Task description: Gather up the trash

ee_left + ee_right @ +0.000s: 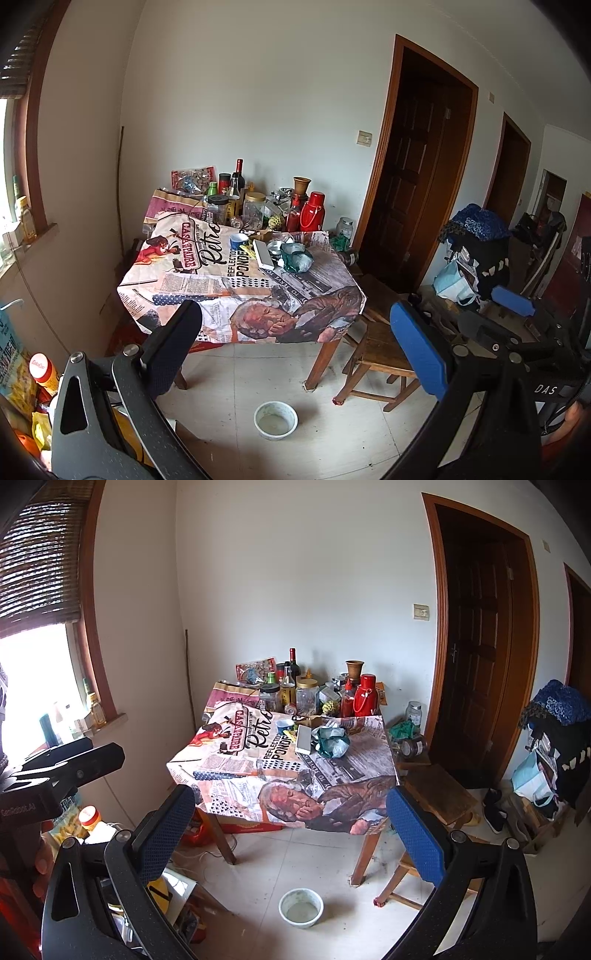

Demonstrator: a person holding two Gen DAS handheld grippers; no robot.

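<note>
Both grippers wide open, holding nothing, well apart from the table.
Left gripper (299, 343) and right gripper (291, 830) fill the lower frame; crumpled trash (330, 740) lies on the table (240, 771), centre frame.

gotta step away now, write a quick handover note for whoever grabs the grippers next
Left gripper: open, empty, held well short of the table.
Right gripper: open, empty, also short of the table.
Trash: a crumpled green and grey wrapper pile lies mid-table beside a white box, in front of the jars and bottles.
Done: nothing collected yet.
Left: move in, pick up the wrappers. No bin is visible in either view.
</note>
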